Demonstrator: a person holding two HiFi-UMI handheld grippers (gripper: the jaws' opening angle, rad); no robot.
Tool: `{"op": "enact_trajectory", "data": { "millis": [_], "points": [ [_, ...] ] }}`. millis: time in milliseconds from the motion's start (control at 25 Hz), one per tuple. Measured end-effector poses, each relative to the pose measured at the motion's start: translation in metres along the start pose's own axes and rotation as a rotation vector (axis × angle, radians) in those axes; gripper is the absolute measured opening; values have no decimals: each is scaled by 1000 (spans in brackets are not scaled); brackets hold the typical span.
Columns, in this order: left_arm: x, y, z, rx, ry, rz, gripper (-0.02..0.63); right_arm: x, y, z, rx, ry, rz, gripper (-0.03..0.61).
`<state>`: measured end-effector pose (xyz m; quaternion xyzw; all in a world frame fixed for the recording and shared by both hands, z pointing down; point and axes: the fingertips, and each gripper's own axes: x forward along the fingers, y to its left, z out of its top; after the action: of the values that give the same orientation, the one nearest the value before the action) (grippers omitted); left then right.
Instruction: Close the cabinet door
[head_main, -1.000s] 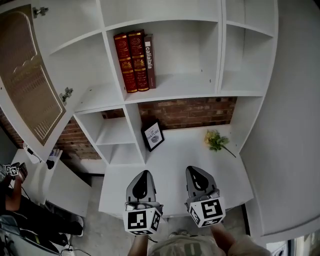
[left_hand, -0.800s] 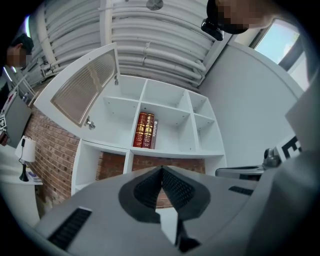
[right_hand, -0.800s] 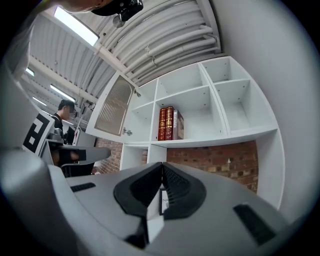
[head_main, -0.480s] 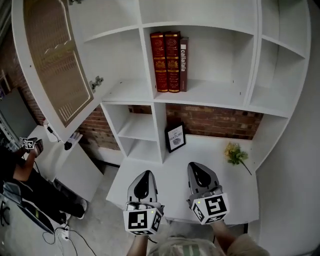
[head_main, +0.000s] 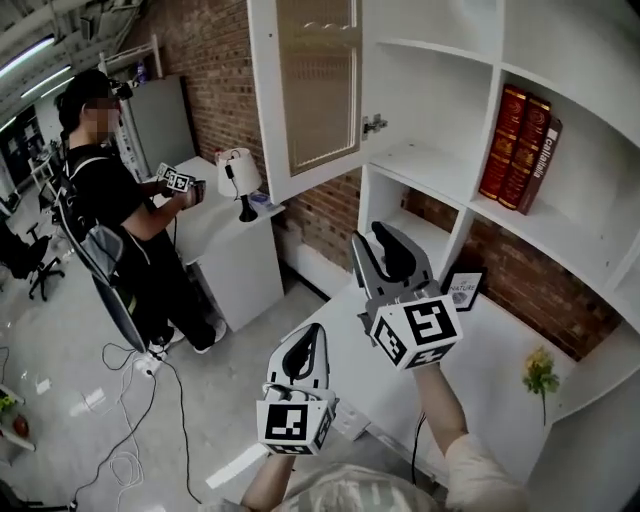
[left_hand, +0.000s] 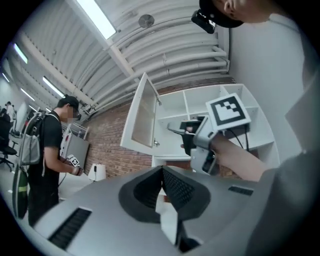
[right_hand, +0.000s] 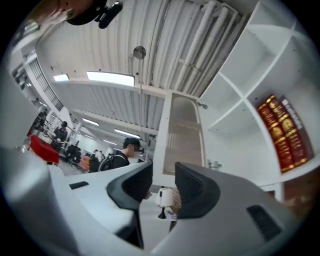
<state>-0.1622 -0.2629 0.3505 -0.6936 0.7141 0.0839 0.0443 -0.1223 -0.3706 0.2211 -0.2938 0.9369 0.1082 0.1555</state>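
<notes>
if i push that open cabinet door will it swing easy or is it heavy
The cabinet door likely swings as one rigid panel, since a metal hinge holds its edge. It looks fairly light: a thin white frame around a patterned insert. Pushed hard, it may bang against the shelf unit.

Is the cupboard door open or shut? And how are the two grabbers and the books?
Cabinet door: open, swung wide.
Left gripper: shut, empty.
Right gripper: open, jaws have just been opening, nothing between them.
Books: standing upright.
</notes>
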Motion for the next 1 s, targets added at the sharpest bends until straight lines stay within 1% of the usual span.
{"op": "enact_trajectory", "data": {
  "millis": [40,120,160,240,400,560,680,840,920,1000],
  "points": [
    [-8,9,0,2,0,29,12,19,15,2,12,-6,46,143],
    [-23,24,0,8,-1,84,12,56,42,5,32,-12,108,163],
    [-28,30,1,9,-3,105,12,73,54,5,38,-7,123,165],
    [-35,44,5,2,-4,128,12,108,69,2,38,21,116,167],
    [-40,68,24,11,-23,168,12,165,79,-14,-10,93,16,167],
    [-44,75,35,24,-51,205,12,201,76,-35,-50,153,-73,167],
    [-46,74,34,31,-53,207,12,211,66,-42,-78,160,-141,167],
    [-49,77,34,25,-50,216,12,218,59,-52,-93,172,-206,167],
    [-49,79,36,23,-52,219,12,219,56,-53,-112,162,-229,166],
    [-50,81,35,13,-50,222,12,218,58,-53,-111,155,-235,164]
  ]
}}
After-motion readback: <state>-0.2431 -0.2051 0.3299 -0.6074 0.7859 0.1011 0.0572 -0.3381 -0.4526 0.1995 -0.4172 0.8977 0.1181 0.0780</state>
